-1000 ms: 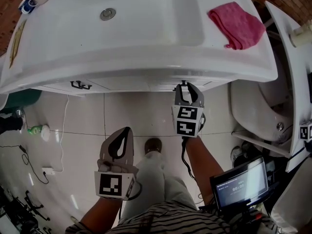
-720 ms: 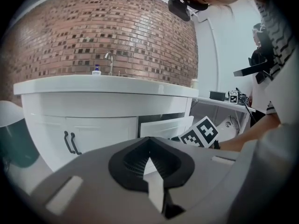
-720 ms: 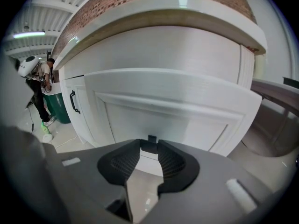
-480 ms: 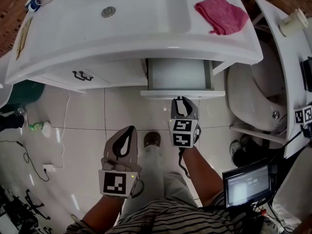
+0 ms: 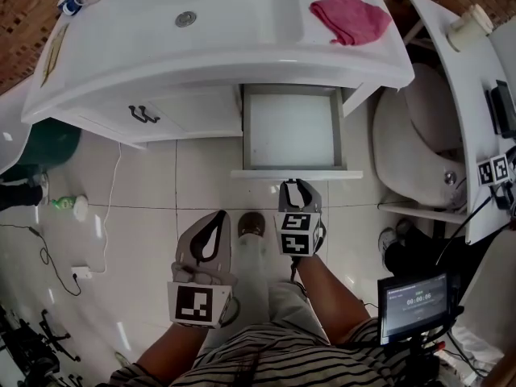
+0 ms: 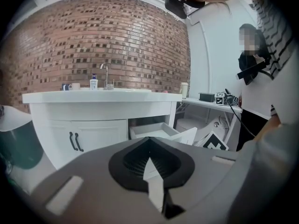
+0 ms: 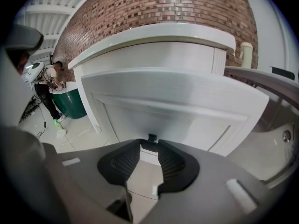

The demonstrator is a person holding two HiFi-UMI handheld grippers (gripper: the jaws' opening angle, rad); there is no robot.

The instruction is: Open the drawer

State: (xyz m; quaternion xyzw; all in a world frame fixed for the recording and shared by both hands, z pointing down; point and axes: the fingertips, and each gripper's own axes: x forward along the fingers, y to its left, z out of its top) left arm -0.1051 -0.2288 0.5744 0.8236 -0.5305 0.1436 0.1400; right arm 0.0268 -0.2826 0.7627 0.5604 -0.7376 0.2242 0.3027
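Note:
The white drawer (image 5: 292, 127) under the sink vanity stands pulled far out, its inside bare. Its front panel (image 5: 297, 173) faces me. My right gripper (image 5: 297, 186) is right at that panel, shut on the small dark drawer handle (image 7: 150, 138). In the right gripper view the panel (image 7: 173, 106) fills the frame and the handle sits between the pads of the right gripper (image 7: 149, 146). My left gripper (image 5: 211, 222) hangs lower left over the floor, shut and holding nothing. From the left gripper (image 6: 148, 141) the open drawer (image 6: 156, 132) shows to the right of the cabinet doors.
A pink cloth (image 5: 349, 16) lies on the vanity top (image 5: 121, 63) beside the basin. Cabinet doors with dark handles (image 5: 143, 114) are left of the drawer. A toilet (image 5: 419, 135) stands right, a green bin (image 5: 48, 143) left. My shoe (image 5: 251, 224) is between the grippers.
The drawer went from shut to far out as my right gripper drew back toward me on its handle. My left gripper shifted a little.

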